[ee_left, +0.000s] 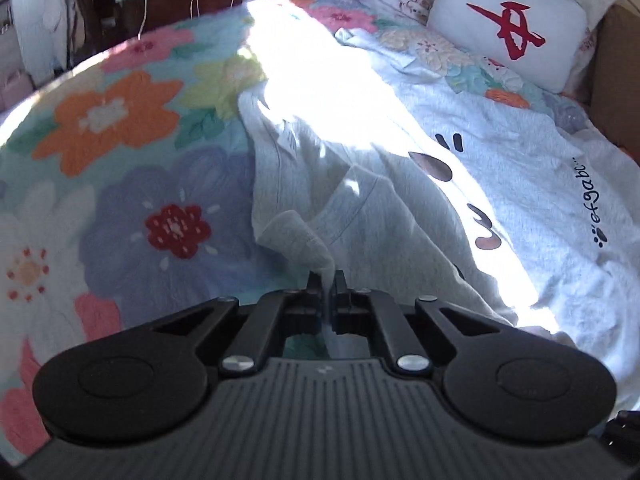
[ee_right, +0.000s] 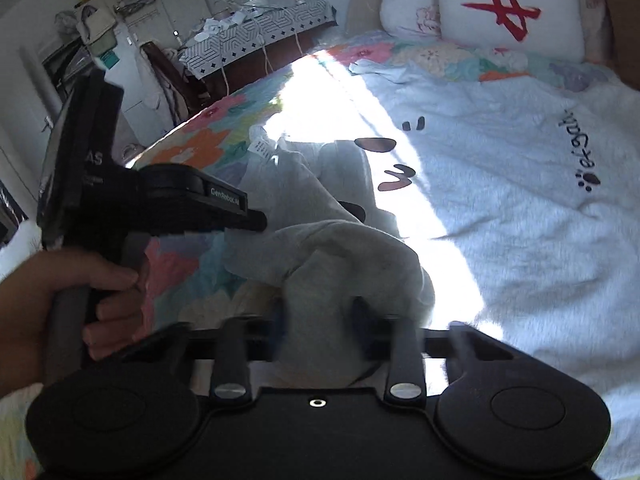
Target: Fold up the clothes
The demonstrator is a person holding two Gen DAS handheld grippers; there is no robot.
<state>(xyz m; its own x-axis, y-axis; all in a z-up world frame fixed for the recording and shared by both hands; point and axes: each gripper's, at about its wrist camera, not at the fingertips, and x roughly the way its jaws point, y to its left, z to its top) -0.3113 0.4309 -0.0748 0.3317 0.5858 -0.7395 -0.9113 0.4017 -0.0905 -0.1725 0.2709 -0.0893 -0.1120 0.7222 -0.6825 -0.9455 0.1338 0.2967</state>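
Far left there's just the bed's flower-print quilt (ee_left: 120, 152), big orange and purple blooms, nothing lying on it. Moving right, the pale grey fleece sweatshirt with a cartoon face and black lettering (ee_left: 500, 152) is spread across the bed, a bright strip of sun cutting across it. Its near-left part is bunched up, with a white care tag (ee_left: 289, 141) showing, so it's clearly not flat.

The left gripper (ee_left: 328, 280) is clenched on a grey ribbed cuff or corner of the sweatshirt, cloth pinched right between the tips. In the right wrist view a person's hand (ee_right: 76, 292) holds that tool's handle at the left.

The right gripper (ee_right: 320, 312) is blurry, but a fat wad of the same grey fabric sits between its fingers and it looks clamped on it.

Far right, a white pillow with a red character (ee_left: 508, 28) sits at the head of the bed.

Progress-wise this looks early: both ends are grabbed, no neat fold is visible yet, and the body still needs folding over and squaring up.
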